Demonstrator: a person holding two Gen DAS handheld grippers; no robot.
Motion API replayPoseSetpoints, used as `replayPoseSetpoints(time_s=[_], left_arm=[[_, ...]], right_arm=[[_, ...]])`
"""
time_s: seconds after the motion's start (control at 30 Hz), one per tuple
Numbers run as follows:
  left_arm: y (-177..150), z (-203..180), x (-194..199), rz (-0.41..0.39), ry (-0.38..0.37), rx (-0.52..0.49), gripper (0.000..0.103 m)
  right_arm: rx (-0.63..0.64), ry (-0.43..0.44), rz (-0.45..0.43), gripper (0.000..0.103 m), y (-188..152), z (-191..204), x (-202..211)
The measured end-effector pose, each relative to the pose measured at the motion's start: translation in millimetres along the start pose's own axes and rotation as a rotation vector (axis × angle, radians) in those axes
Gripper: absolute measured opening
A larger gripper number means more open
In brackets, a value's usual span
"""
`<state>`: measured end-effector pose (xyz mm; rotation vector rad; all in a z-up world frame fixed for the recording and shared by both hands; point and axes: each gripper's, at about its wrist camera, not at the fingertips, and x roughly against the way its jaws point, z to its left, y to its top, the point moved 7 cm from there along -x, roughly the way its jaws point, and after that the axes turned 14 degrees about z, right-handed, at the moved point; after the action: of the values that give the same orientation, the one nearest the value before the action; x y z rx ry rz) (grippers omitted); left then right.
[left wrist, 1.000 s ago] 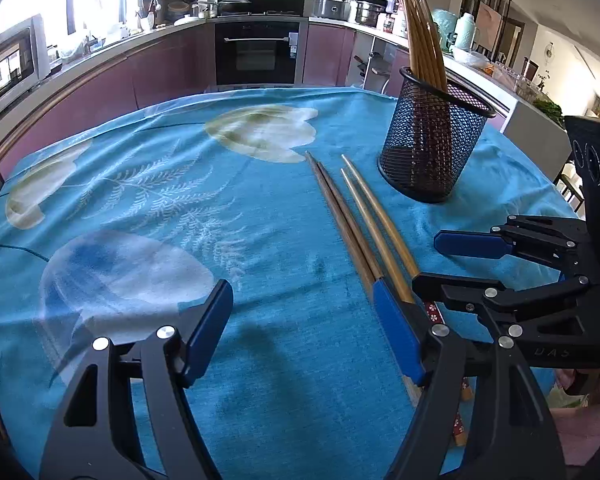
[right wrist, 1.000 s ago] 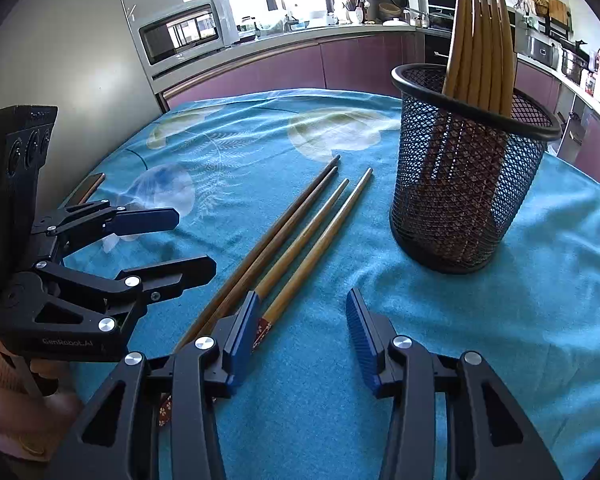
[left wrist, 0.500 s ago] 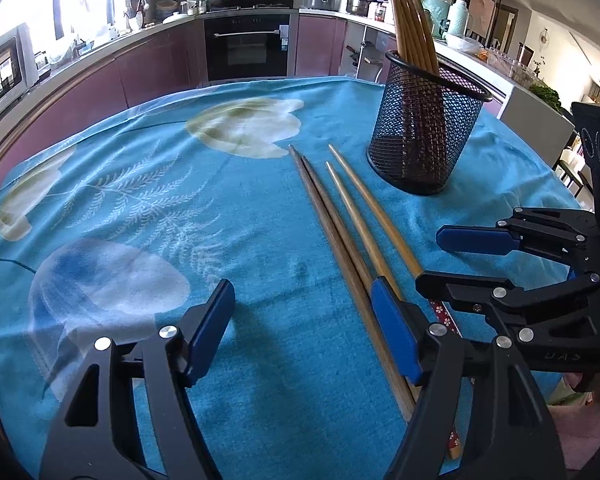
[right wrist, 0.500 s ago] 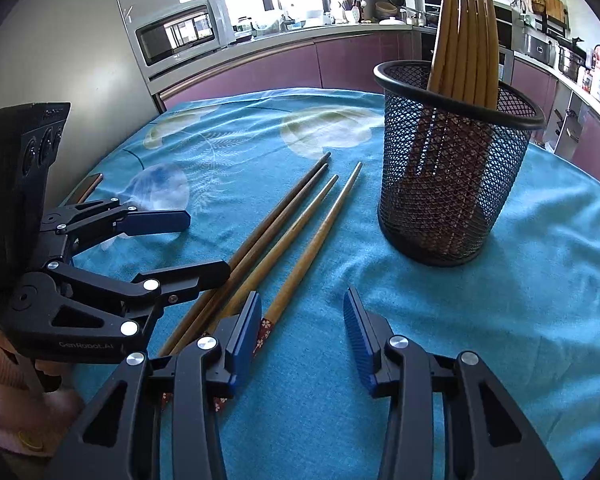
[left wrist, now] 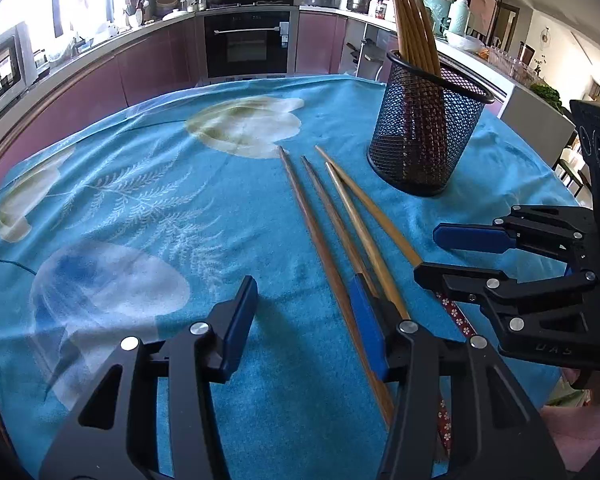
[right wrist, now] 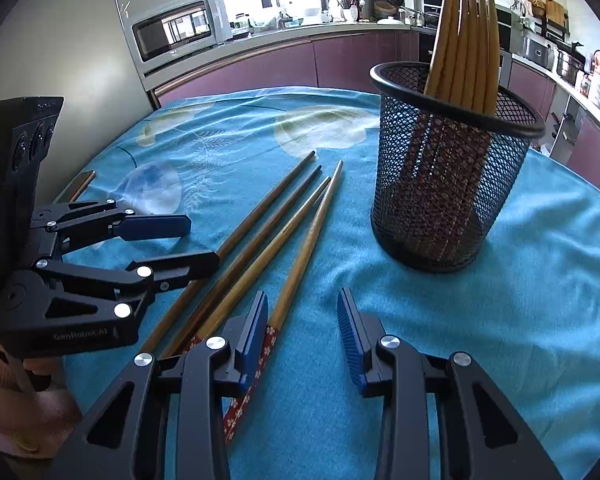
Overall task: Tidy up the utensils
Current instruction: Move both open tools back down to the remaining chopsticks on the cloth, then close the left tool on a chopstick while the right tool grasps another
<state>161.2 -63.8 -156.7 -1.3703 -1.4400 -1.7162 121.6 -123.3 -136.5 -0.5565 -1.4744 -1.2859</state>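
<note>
- left tool [left wrist: 304,324]: matte black plastic frame with triangular cut-outs, round silver screw heads at the joints, flat blue pads on the inner faces of both fingers.
- right tool [right wrist: 302,336]: same black frame and silver screws; its blue pads [right wrist: 350,340] are finely ribbed.
- white lettering is printed on the side of each black body.
- a black block with round recesses sits behind each tool.
</note>
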Motion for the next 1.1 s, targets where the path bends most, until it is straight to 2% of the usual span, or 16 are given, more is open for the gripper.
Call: replayPoseSetpoints(time_s=[0.23,0.33,0.57,0.67,0.87,1.1], left_arm=[[13.5,-2.6,-6.3,0.008,0.001,0.001,0.033],[20.9,-2.2,-10.8,0.010,-0.004,0.008,0.030],[27.5,-1.1,-14.9,0.008,-0.018,0.033,0.012],[27.2,-1.0,-14.7,0.005,-0.020,0.051,0.011],[23.1,2.0,-7.2,-0.013,-0.030,0.076,0.008],[9.4,-2.2,3.9,-0.016,-0.064,0.053,0.008]], right_arm=[[-0.005,-0.008,-0.003,0.032,18.1,-0.2,-9.2],[-0.018,-0.008,-0.004,0.025,23.5,-3.7,-11.8],[-0.059,0.018,-0.009,0.010,25.5,-11.9,-12.5],[-0.080,0.039,-0.014,0.006,25.3,-15.7,-11.6],[-0.127,0.082,-0.042,0.005,21.5,-23.7,-3.8],[-0.074,0.135,-0.058,0.005,16.4,-10.5,9.5]])
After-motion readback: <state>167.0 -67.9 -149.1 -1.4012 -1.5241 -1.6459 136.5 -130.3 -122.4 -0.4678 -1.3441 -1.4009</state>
